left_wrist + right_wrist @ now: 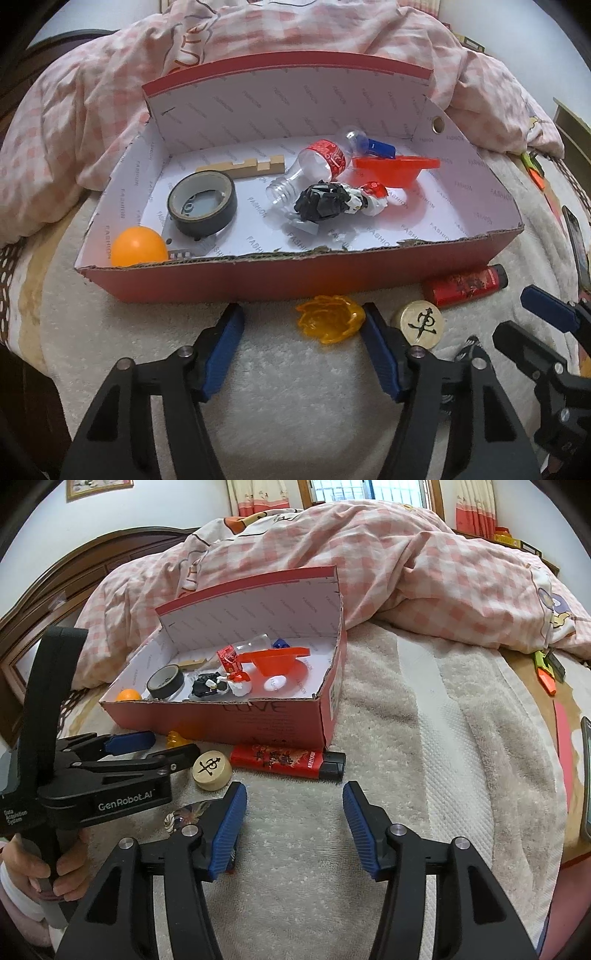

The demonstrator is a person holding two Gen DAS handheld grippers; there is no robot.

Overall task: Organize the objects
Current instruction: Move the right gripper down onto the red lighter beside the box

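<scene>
Left gripper (303,325): jaws partly open, nothing held, poised over the amber piece (330,318), which lies on the towel (295,387) just outside the box (295,275). Already boxed: ball (139,246), tape (202,203), bottle (314,168), bowl (395,168). Right gripper (294,805): jaws partly open, empty, aimed at the lighter (288,762). Disc (212,770) lies beside it. Three items appear left to box

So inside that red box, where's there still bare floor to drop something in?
Free: the box's front right corner beyond the robot toy, and the back left corner behind the tape roll. Crowded: the middle around the bottle and red funnel.
</scene>
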